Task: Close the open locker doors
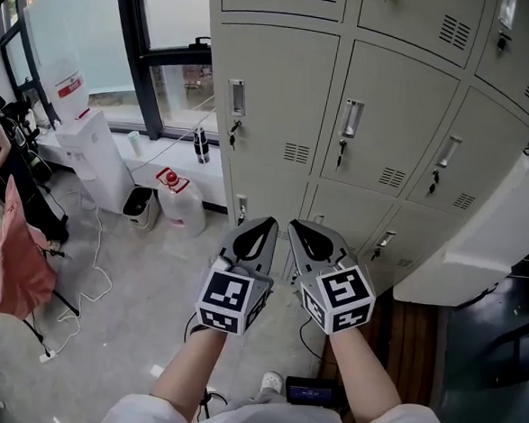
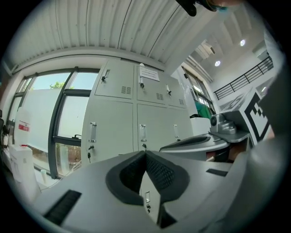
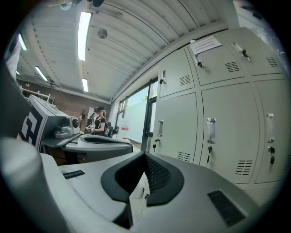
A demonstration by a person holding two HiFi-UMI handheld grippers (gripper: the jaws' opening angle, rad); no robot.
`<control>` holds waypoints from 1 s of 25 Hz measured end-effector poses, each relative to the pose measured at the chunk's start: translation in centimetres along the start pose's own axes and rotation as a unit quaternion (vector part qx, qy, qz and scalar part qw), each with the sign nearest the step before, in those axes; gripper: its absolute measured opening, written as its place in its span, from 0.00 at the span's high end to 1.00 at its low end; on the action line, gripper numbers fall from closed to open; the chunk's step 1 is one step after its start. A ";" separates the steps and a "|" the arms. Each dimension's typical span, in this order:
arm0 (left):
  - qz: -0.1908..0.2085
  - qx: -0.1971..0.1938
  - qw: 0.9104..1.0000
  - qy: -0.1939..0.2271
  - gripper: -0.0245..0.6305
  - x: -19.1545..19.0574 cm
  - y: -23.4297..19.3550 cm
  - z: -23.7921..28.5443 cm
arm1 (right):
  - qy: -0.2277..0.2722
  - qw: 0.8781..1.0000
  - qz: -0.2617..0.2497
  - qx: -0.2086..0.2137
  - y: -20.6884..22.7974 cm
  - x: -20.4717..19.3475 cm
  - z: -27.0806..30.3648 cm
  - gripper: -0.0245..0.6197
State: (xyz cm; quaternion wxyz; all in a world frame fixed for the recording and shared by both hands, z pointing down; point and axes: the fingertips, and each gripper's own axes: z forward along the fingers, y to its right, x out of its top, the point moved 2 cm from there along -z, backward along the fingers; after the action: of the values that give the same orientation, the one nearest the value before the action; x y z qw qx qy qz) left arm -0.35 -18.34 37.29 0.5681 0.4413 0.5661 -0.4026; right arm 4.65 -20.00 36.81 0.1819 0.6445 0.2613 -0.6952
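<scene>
A bank of pale grey lockers [image 1: 379, 124] stands in front of me, and the doors facing me lie flush, with keys in their locks. At the right a large pale panel [image 1: 478, 253] juts out from the lockers; it looks like an open door. My left gripper [image 1: 268, 224] and right gripper [image 1: 296, 226] are held side by side at waist height, a short way from the lower lockers. Both are shut with nothing between their jaws. The left gripper view shows the closed jaw tips [image 2: 145, 153] in front of locker doors [image 2: 116, 123]. The right gripper view shows the same [image 3: 145, 155].
To the left are a window [image 1: 167, 55], a white water dispenser [image 1: 92, 153], a water jug [image 1: 180, 200] and a small bin [image 1: 138, 204]. A pink cloth [image 1: 16, 252] and cables lie at the far left. A dark device [image 1: 311, 392] sits by my feet. A person [image 3: 97, 124] stands far off.
</scene>
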 end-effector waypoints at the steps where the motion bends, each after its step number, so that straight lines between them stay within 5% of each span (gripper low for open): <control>1: 0.001 -0.003 1.000 0.000 0.94 0.2 0.4 -0.6 | 0.004 1.000 0.001 -0.005 -0.3 0.4 -0.6 0.94; 7: 0.002 -0.025 1.000 0.006 0.94 2.2 2.7 -4.3 | 0.019 0.999 -0.010 -0.036 -3.3 2.7 -4.9 0.94; 15: 0.032 -0.049 0.996 0.065 0.94 7.1 6.7 -8.1 | 0.041 0.996 -0.033 -0.077 -5.6 5.9 -11.2 0.94; 25: 0.049 -0.055 0.993 0.090 0.94 9.7 10.9 -10.3 | 0.069 0.992 -0.073 -0.076 -7.0 9.2 -15.3 0.94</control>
State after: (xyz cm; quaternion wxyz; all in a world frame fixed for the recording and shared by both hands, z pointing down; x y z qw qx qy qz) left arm 7.45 -4.90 28.38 0.5572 0.4709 0.6142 -0.3010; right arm 11.86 -4.48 28.11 0.1606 0.6546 0.3712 -0.6386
